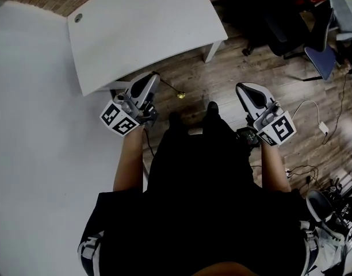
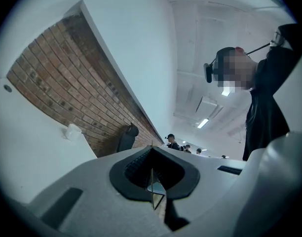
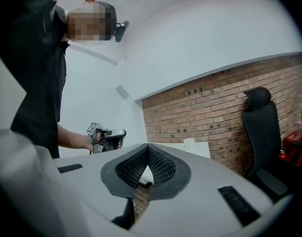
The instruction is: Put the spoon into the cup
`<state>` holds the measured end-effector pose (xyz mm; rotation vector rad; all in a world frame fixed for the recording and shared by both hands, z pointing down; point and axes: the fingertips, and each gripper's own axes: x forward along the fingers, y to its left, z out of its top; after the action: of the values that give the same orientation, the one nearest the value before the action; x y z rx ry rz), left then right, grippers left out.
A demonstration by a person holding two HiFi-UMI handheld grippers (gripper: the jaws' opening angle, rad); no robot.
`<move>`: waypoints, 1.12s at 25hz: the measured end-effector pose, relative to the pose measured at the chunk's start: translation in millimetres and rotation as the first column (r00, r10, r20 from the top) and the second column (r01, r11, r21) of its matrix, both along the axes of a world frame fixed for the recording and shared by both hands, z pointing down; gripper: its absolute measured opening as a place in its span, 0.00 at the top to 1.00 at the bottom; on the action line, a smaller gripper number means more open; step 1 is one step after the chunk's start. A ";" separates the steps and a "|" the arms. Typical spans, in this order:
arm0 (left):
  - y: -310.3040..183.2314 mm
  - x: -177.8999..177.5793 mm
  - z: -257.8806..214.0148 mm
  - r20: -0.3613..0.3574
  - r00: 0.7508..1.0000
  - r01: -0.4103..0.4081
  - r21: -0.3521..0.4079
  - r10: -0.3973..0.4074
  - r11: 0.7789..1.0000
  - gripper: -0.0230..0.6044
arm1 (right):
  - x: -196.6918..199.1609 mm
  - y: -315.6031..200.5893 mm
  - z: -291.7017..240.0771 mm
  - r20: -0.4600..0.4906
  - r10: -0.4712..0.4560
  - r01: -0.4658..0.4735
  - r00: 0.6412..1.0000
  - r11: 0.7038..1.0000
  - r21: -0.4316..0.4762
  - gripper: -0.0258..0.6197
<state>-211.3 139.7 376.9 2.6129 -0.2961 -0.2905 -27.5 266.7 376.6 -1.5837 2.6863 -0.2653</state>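
My left gripper (image 1: 155,76) is clamped on the spoon (image 1: 179,95), a thin handle pinched edge-on between the jaws, its golden end sticking out over the wooden floor (image 1: 268,79) just off the white table's (image 1: 141,27) front edge. My right gripper (image 1: 240,87) has its jaws closed together with nothing between them. The white cup (image 2: 72,131) stands upright on the far part of the table, well apart from both grippers.
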 end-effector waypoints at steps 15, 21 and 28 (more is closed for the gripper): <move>-20.6 53.3 -19.2 0.020 0.988 0.152 0.024 -0.152 0.988 0.94 | 70.3 -51.5 -5.1 0.018 -0.159 0.158 0.987 0.986 0.058 0.95; -77.7 65.2 -2.2 -0.008 0.989 0.149 -0.012 -0.149 0.989 0.94 | 80.5 -102.6 4.8 0.000 -0.151 0.151 0.989 0.988 0.021 0.95; -153.1 71.7 -10.5 -0.099 0.984 0.148 -0.039 -0.151 0.988 0.94 | 88.3 -168.6 3.9 -0.044 -0.158 0.156 0.987 0.987 -0.039 0.95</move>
<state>-139.6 -13.4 366.4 2.5393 -0.4588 -0.4648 60.9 98.1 380.5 -1.4054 2.8625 -0.2826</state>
